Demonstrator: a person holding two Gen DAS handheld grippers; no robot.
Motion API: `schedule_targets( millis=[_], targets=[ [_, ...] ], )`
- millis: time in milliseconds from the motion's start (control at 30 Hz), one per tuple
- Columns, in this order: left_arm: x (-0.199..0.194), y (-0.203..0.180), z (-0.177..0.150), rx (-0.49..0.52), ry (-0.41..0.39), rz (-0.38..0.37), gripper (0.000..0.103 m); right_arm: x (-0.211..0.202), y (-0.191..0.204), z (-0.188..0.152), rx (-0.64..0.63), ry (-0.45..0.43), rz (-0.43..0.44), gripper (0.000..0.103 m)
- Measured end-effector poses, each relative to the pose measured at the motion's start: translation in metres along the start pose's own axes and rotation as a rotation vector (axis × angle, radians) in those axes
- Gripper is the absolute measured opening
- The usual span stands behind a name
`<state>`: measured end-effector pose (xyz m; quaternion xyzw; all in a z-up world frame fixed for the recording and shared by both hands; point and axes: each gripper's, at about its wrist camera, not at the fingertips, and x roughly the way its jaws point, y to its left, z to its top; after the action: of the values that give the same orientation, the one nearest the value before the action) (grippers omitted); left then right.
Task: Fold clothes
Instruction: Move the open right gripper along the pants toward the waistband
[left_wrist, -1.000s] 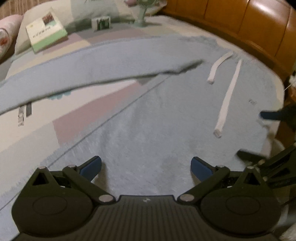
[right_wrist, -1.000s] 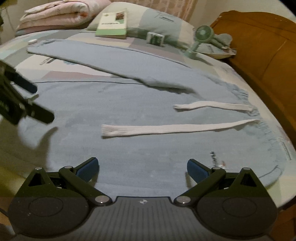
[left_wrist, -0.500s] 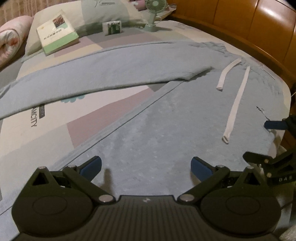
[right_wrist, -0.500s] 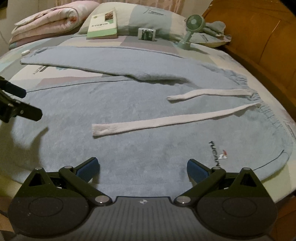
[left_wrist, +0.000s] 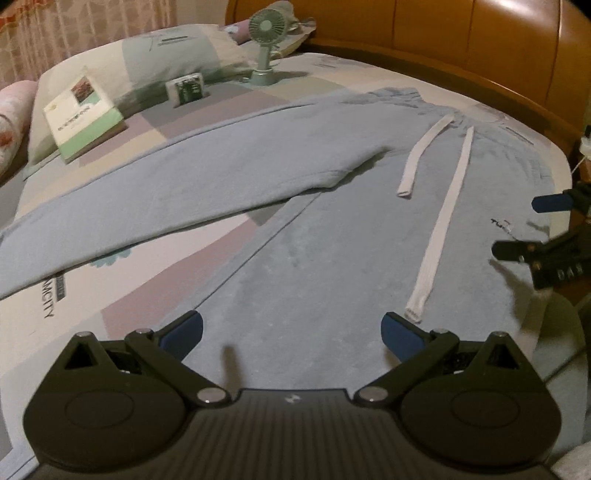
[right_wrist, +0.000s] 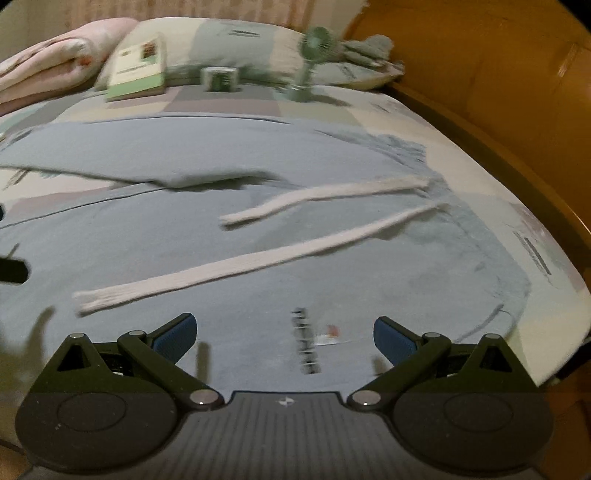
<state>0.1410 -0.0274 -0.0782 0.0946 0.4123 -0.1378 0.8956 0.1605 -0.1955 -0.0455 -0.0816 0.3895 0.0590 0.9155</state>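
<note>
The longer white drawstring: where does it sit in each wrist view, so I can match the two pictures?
Left wrist view: the longer white drawstring runs top to bottom right of centre, its free end near the right fingertip.
Right wrist view: it lies diagonally across the middle, free end lower left.
Shared landmark: the green desk fan by the pillows, at the top of both.

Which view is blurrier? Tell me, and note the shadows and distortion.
Right wrist view: motion blur smears the fan, book and drawstrings. Left wrist view: sharp, the pants dimly lit, fingertip shadows on them. Both views: fisheye bends the bed's edge.
</note>
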Motion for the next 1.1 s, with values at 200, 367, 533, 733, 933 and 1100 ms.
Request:
schedule_targets(
  millis=[200, 367, 533, 733, 933, 1100],
  targets=[
    [0.009, -0.006, 0.010, -0.003, -0.011, -0.033, 0.102, 0.019, -0.037, -0.012, 0.126, 0.087, 0.027, 0.103],
    [0.015, -0.013, 0.019, 0.007, -0.027, -0.059, 0.102, 0.021, -0.039, -0.010, 0.126, 0.107, 0.031, 0.103],
    [0.019, -0.022, 0.032, 0.032, -0.053, -0.081, 0.102, 0.021, -0.036, -0.014, 0.098, 0.091, 0.023, 0.103],
    [0.024, -0.023, 0.050, 0.069, -0.071, -0.111, 0.102, 0.016, -0.039, -0.008, 0.097, 0.121, 0.023, 0.103],
    [0.030, -0.005, 0.093, 0.070, -0.102, -0.133, 0.102, -0.011, -0.048, 0.007, 0.107, 0.024, 0.060, 0.103],
    [0.055, -0.003, 0.127, 0.040, -0.103, -0.224, 0.102, -0.015, -0.055, 0.022, 0.090, -0.014, 0.059, 0.103]
  ],
)
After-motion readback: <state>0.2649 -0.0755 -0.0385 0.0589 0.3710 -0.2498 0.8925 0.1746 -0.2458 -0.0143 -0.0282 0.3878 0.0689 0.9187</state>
